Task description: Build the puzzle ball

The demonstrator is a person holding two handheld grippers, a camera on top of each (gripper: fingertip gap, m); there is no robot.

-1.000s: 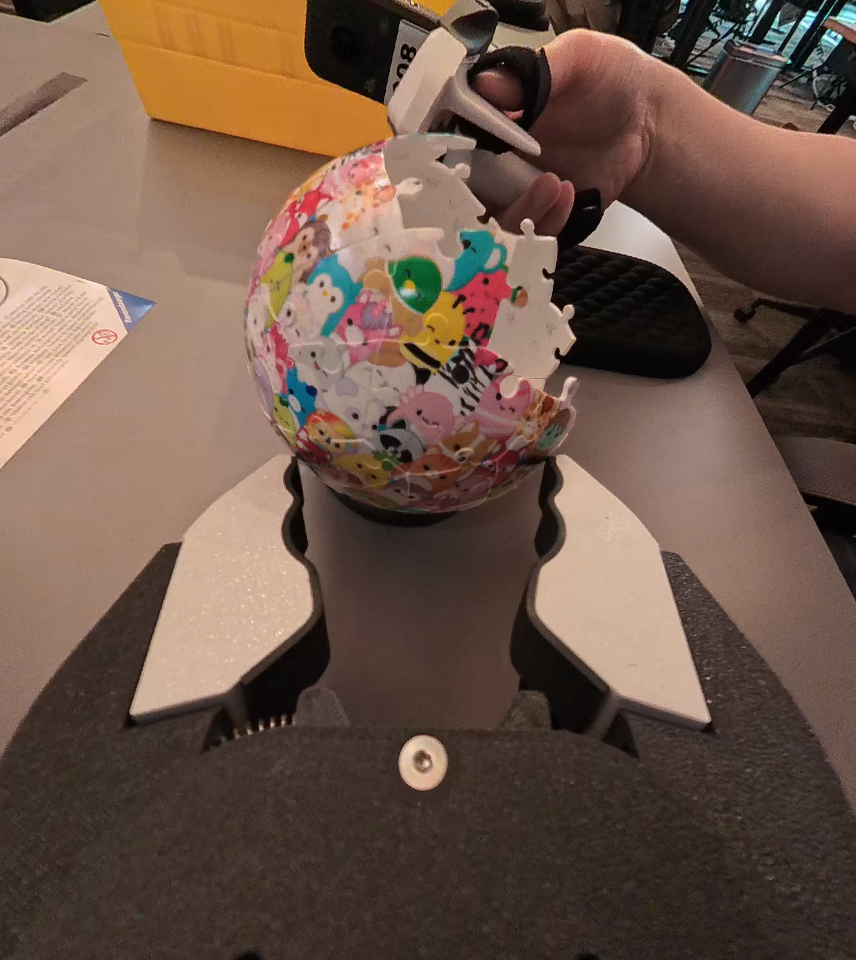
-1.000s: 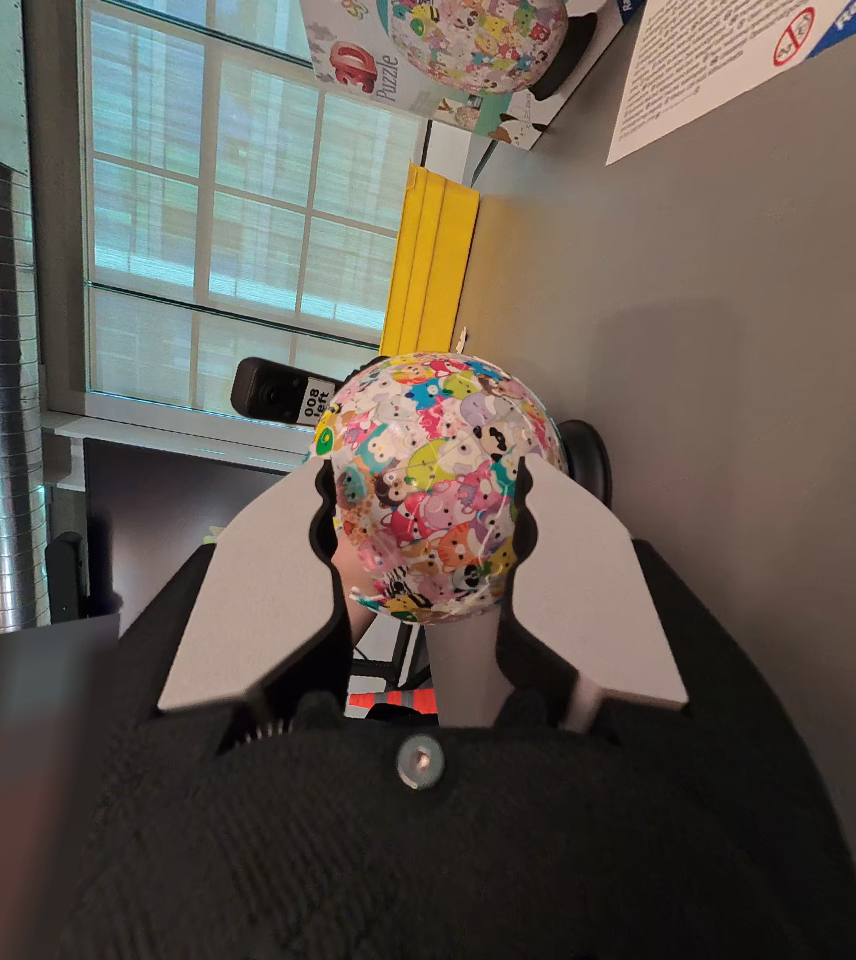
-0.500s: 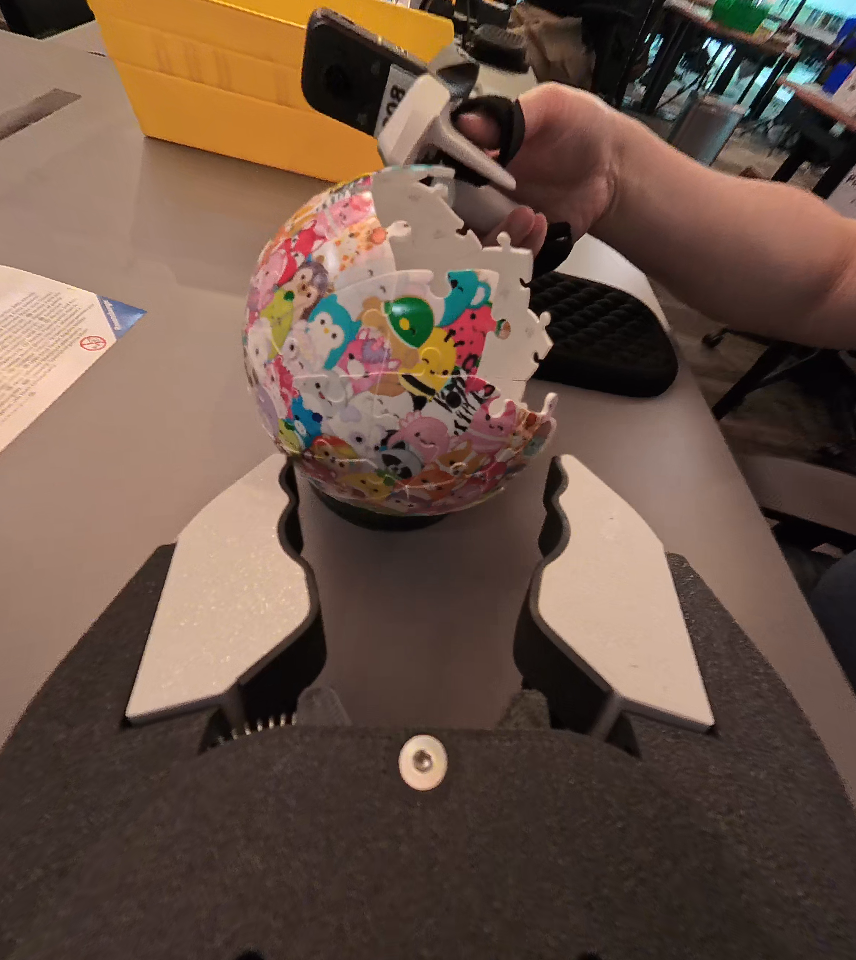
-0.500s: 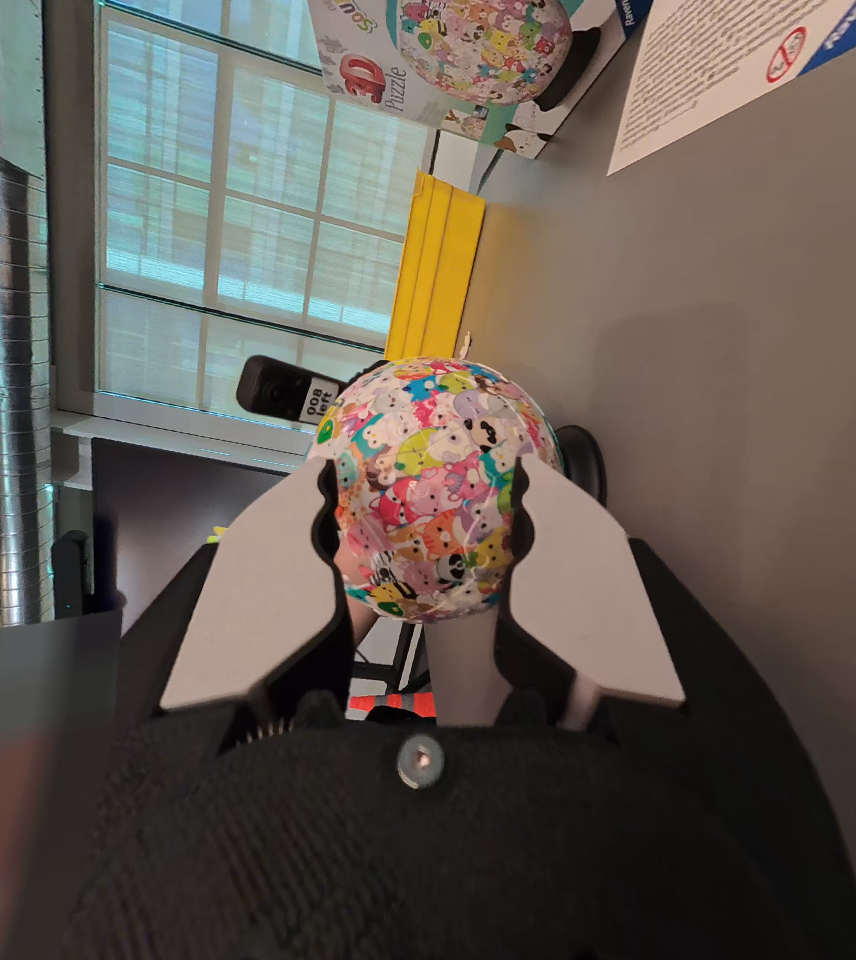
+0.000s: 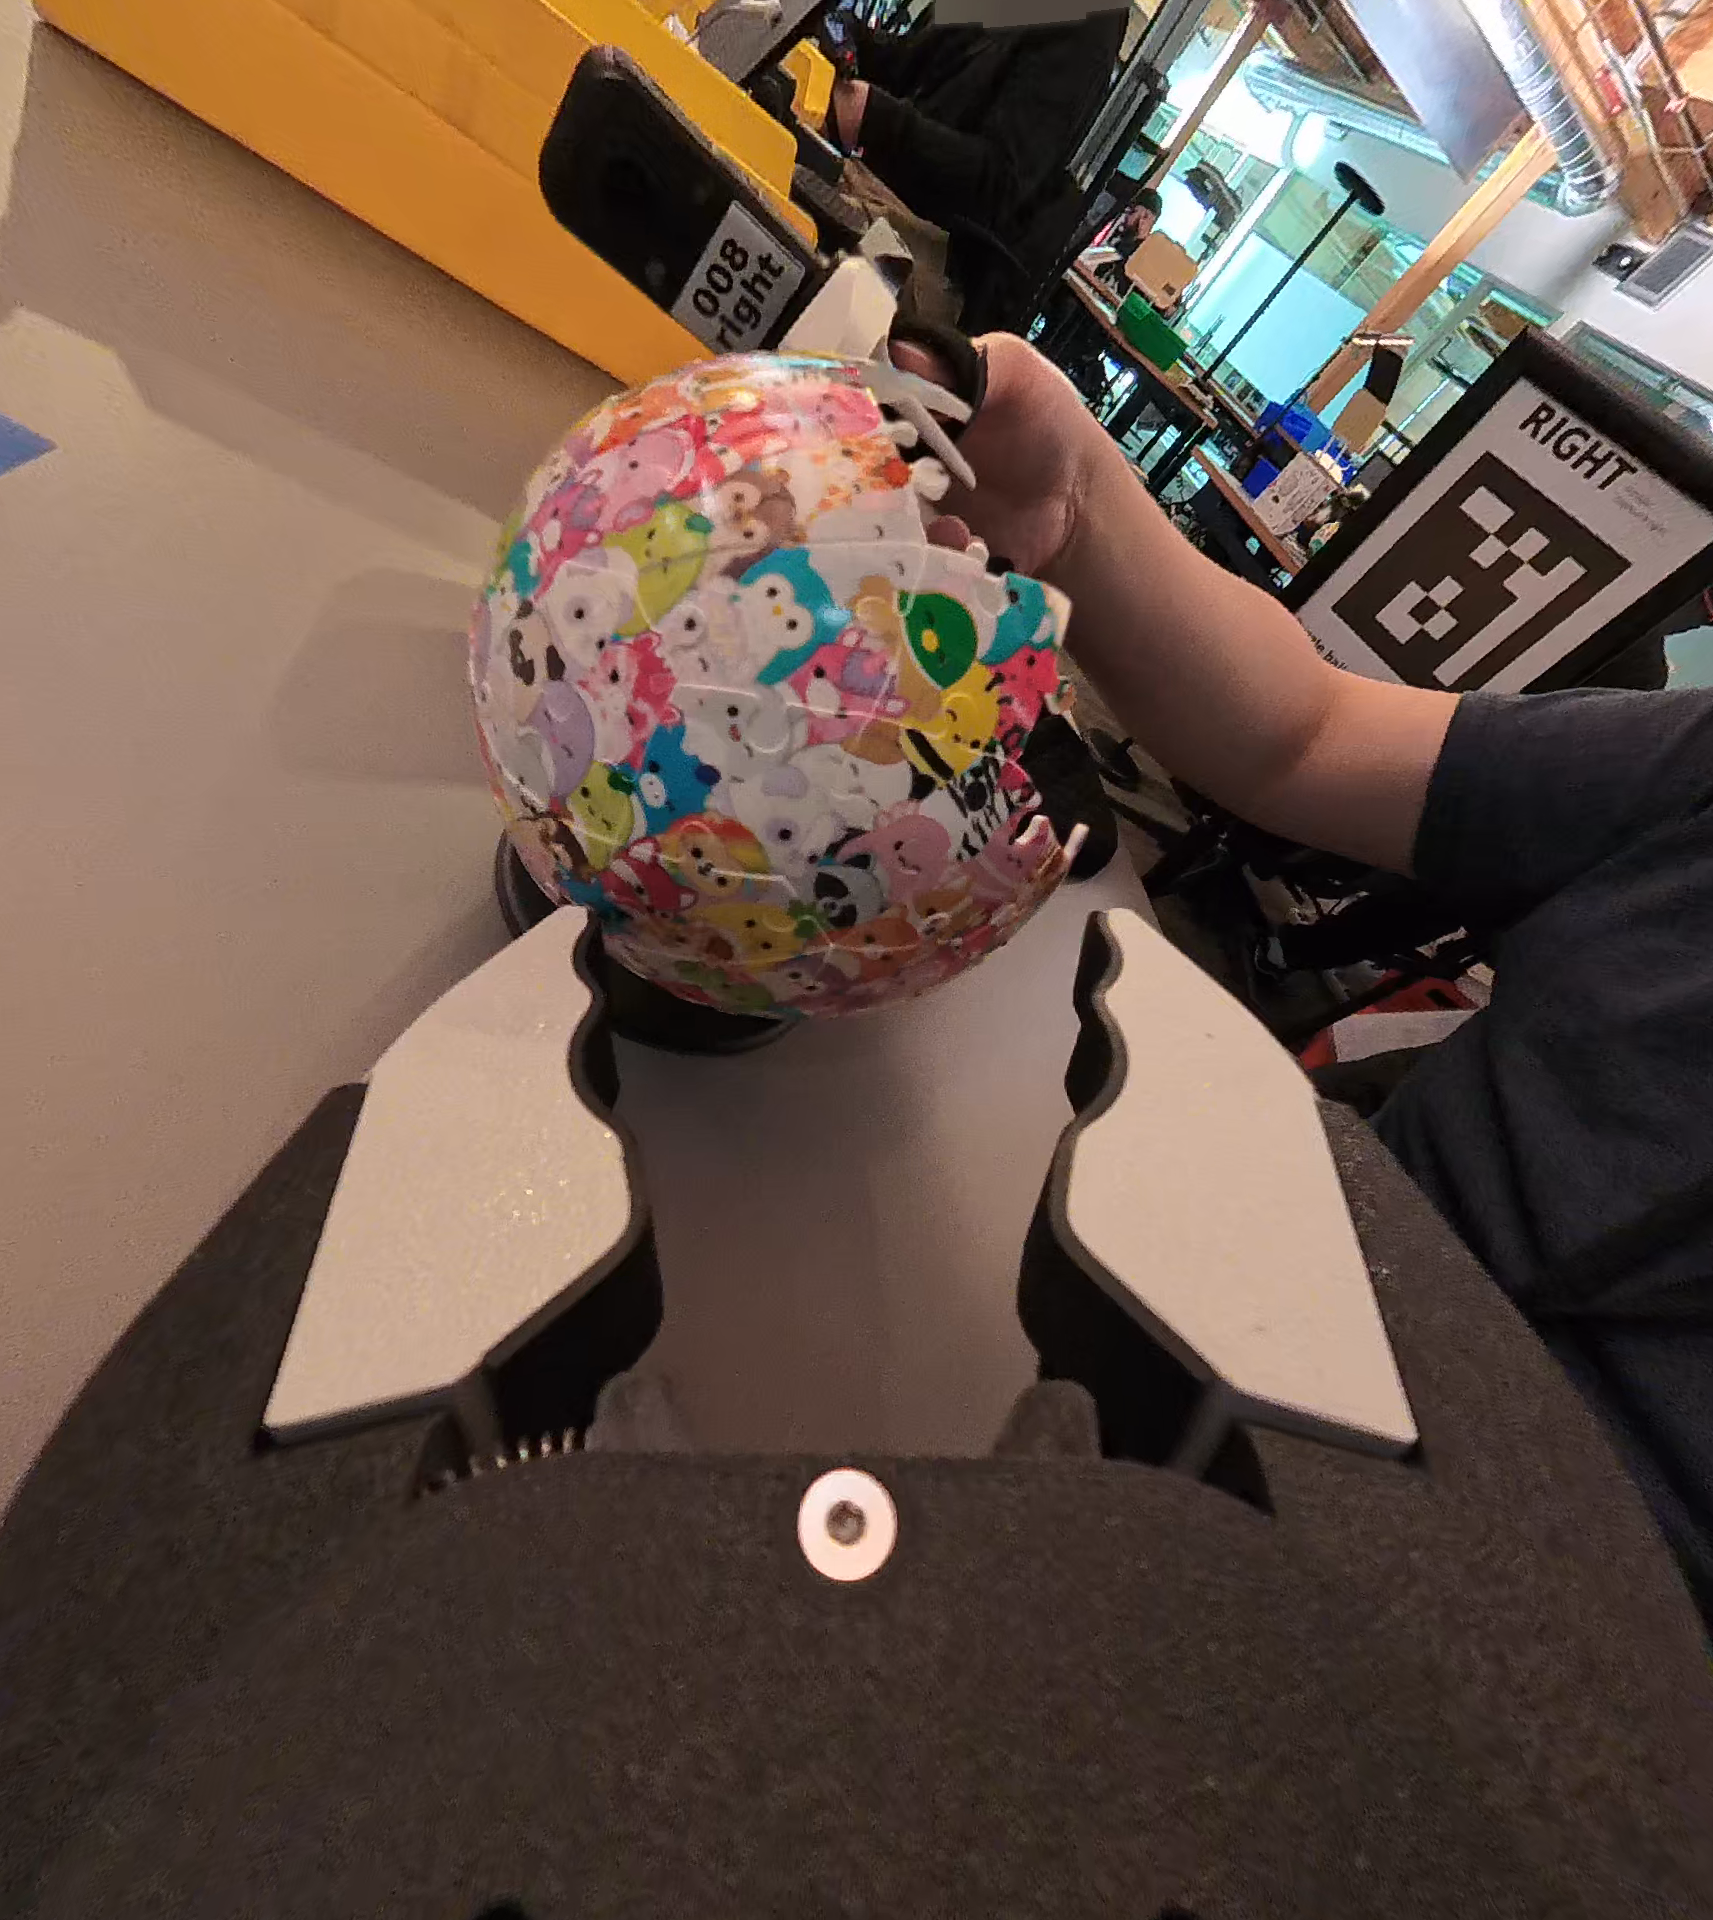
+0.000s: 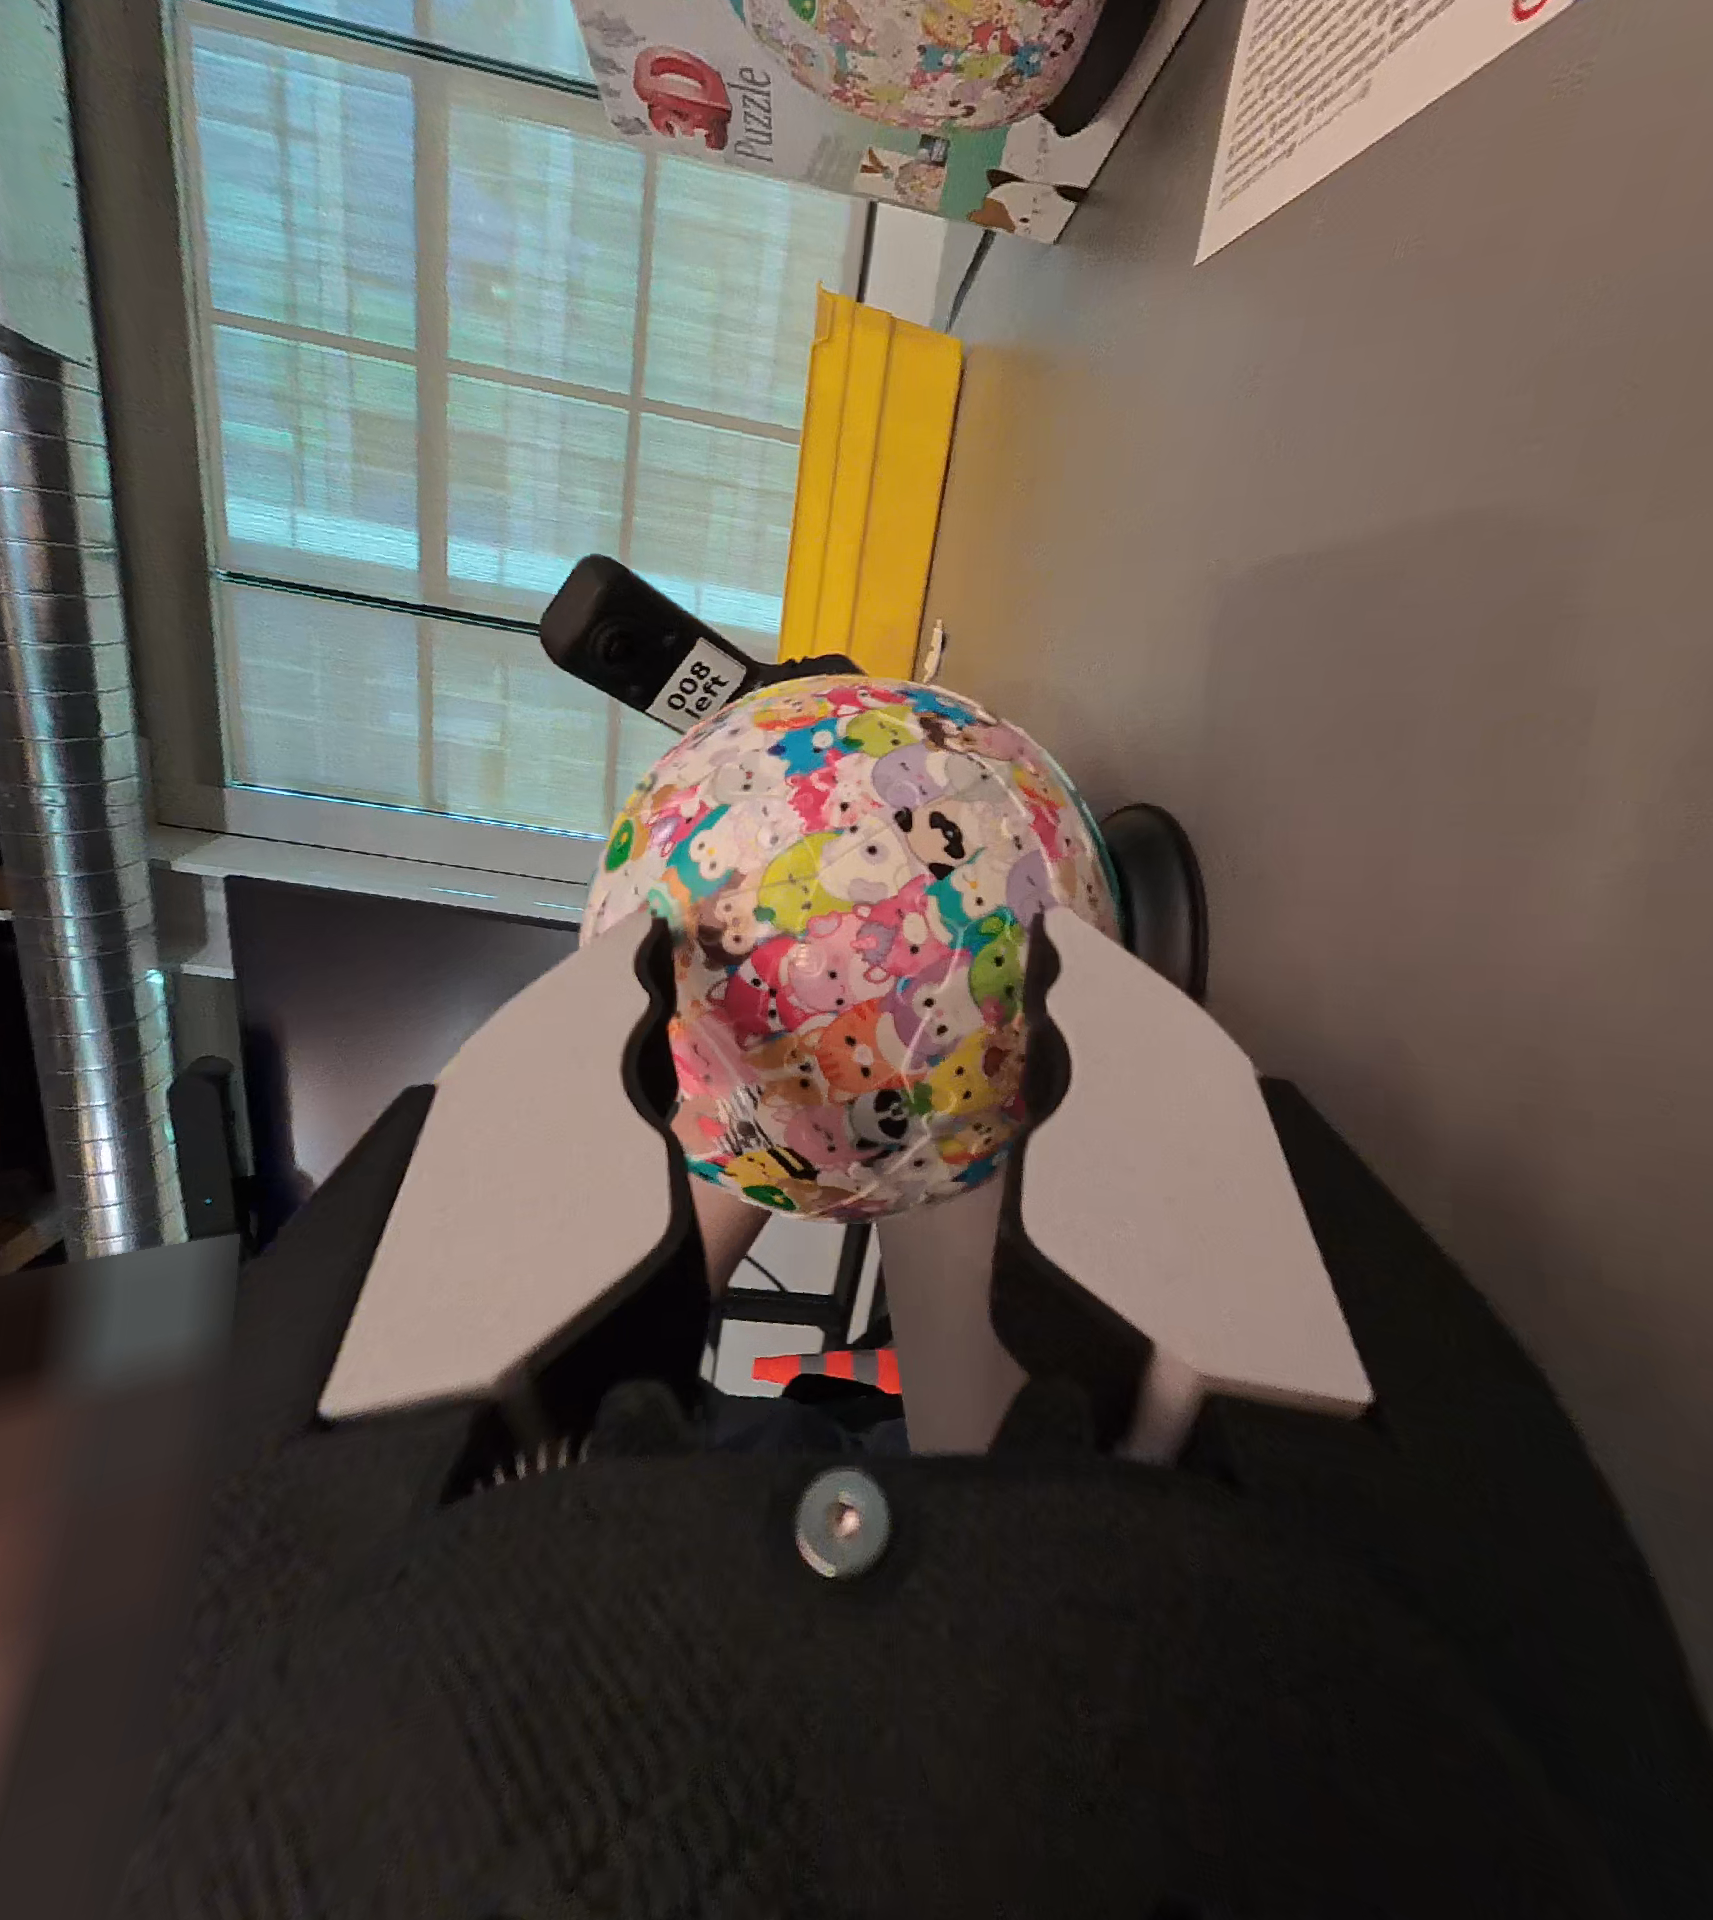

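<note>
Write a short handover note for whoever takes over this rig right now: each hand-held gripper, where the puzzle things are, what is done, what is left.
Left hand-held gripper: open, holding nothing, just short of the puzzle ball.
Right hand-held gripper: open, its fingertips at either side of the ball; whether they touch it is unclear.
Ball: on its black stand on the grey table.
Done: most of the shell is assembled.
Left: a jagged open edge shows on the side nearest the person's hand; no loose pieces are in view.
</note>
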